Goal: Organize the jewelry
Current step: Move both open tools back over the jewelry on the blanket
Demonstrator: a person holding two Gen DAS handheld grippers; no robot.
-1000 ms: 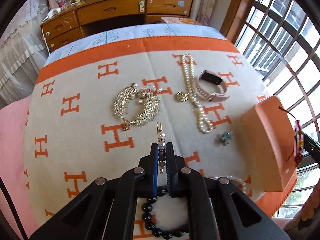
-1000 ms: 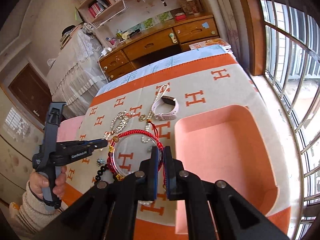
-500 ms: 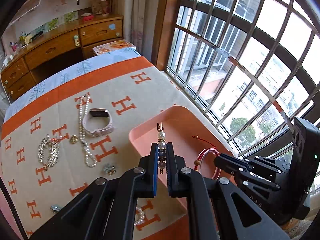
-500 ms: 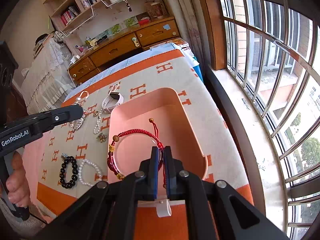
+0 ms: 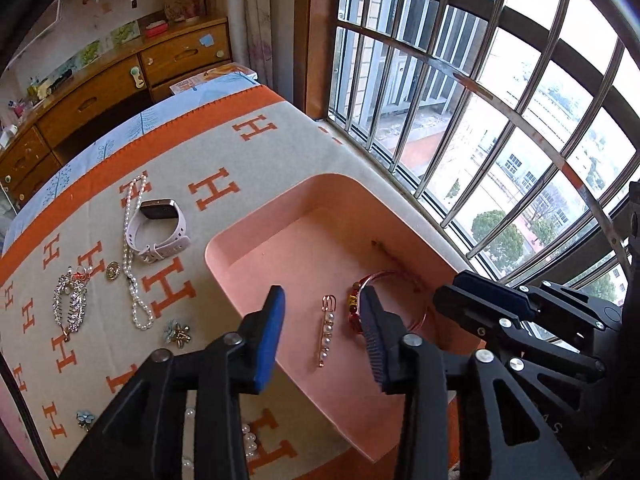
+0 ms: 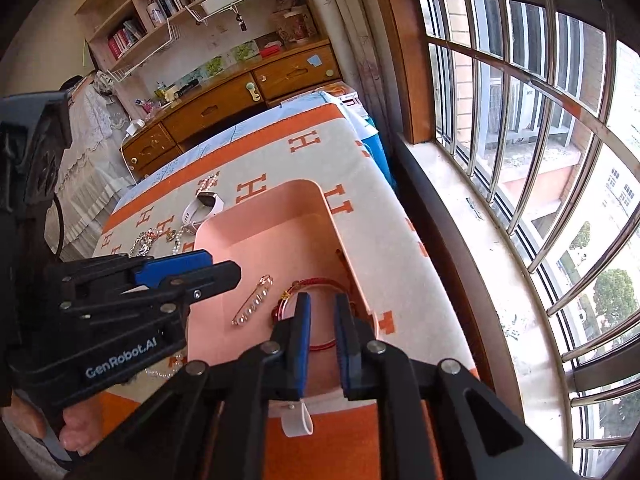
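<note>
A pink tray point(image 5: 256, 220) point(image 6: 320, 196) sits on the H-patterned blanket near the window. Inside it lie a pearl pin point(image 5: 326, 330) point(image 6: 252, 306) and a red string bracelet point(image 5: 394, 280) point(image 6: 320, 280). My left gripper point(image 5: 322, 300) point(image 6: 224, 266) is open and empty, just above the pin. My right gripper point(image 6: 322, 300) point(image 5: 476, 298) is open over the bracelet, with the bracelet's cord lying between its fingers on the tray floor. On the blanket lie a pearl necklace point(image 5: 130, 252), a white watch point(image 5: 158, 230), a silver brooch point(image 5: 70, 304) and small flower pieces point(image 5: 178, 334).
The blanket point(image 5: 224, 152) covers the table, with a barred window point(image 5: 500, 120) close on the right. A wooden dresser point(image 5: 100, 96) stands behind. A white pearl bracelet point(image 5: 248, 440) lies near the front edge under my left gripper.
Both grippers opened. The pearl pin left my left gripper and the red bracelet left my right gripper; both now lie in the tray. Both grippers moved lower over the tray.
</note>
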